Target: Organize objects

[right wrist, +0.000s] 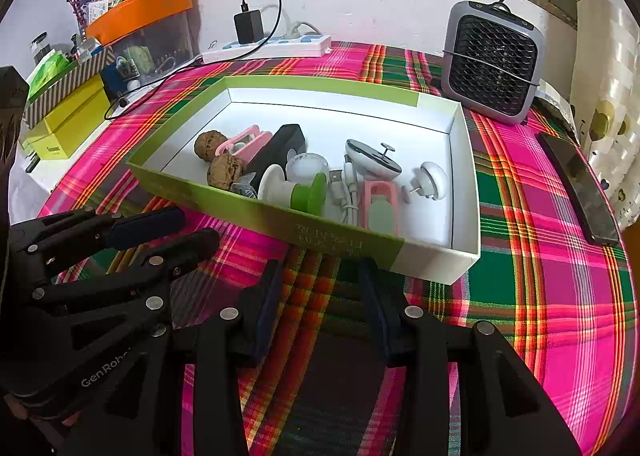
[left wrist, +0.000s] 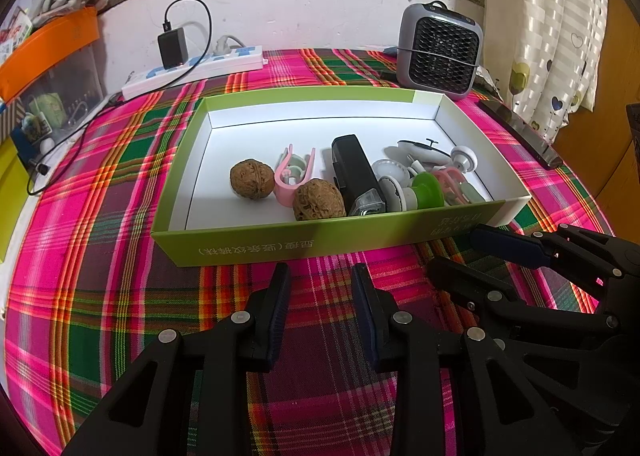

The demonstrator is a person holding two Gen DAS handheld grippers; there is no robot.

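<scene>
A green-and-white box (left wrist: 256,248) (right wrist: 464,256) sits on the plaid tablecloth. Inside lie two walnuts (left wrist: 252,178) (left wrist: 318,200) (right wrist: 210,143), a pink clip (left wrist: 294,176), a black device (left wrist: 354,172) (right wrist: 276,148), a green-and-white spool (left wrist: 424,192) (right wrist: 296,188), a second pink clip (right wrist: 378,206), a white cable (right wrist: 346,192) and white round parts (right wrist: 430,178). My left gripper (left wrist: 322,276) (right wrist: 188,228) is open and empty, just in front of the box's near wall. My right gripper (right wrist: 320,276) (left wrist: 456,248) is open and empty beside it.
A grey mini fan (left wrist: 440,48) (right wrist: 494,60) stands behind the box at right. A white power strip with a black charger (left wrist: 192,68) (right wrist: 268,44) lies at the back. A dark phone (right wrist: 576,188) lies at right. Storage boxes (right wrist: 68,116) stand at left.
</scene>
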